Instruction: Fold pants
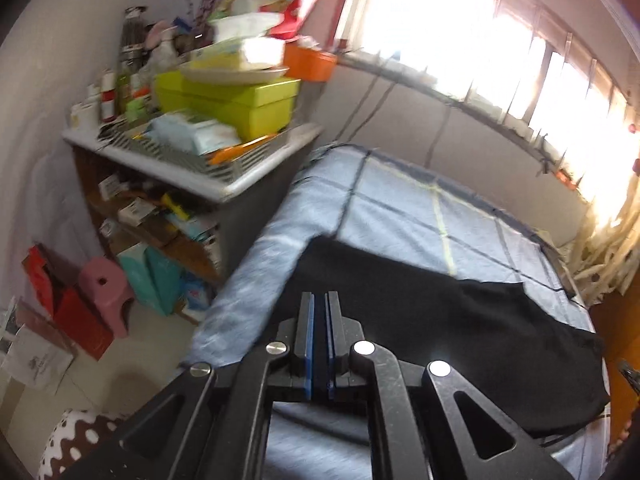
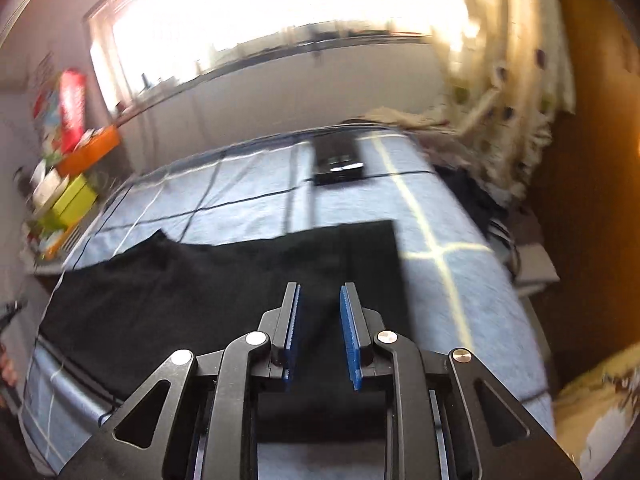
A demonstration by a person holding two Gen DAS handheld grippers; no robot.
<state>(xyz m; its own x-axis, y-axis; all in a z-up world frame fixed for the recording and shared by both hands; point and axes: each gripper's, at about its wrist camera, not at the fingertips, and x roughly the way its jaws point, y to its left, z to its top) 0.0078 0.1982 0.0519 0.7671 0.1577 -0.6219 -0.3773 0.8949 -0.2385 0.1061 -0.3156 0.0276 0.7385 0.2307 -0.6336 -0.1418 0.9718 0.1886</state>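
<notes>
Black pants [image 1: 460, 332] lie flat across a bed with a light blue checked sheet [image 1: 400, 208]. In the left wrist view my left gripper [image 1: 319, 300] hangs above the pants' left end, near the bed's corner, its blue pads almost touching with nothing seen between them. In the right wrist view the pants [image 2: 200, 292] stretch leftwards. My right gripper [image 2: 319, 294] is open above their right end, empty, with the black cloth showing in the gap.
A cluttered shelf unit [image 1: 200, 176] with green boxes stands left of the bed, a pink stool [image 1: 106, 288] on the floor below. A black device [image 2: 338, 160] lies at the bed's far side. Curtains [image 2: 500, 80] and a wooden panel [image 2: 592, 200] are to the right.
</notes>
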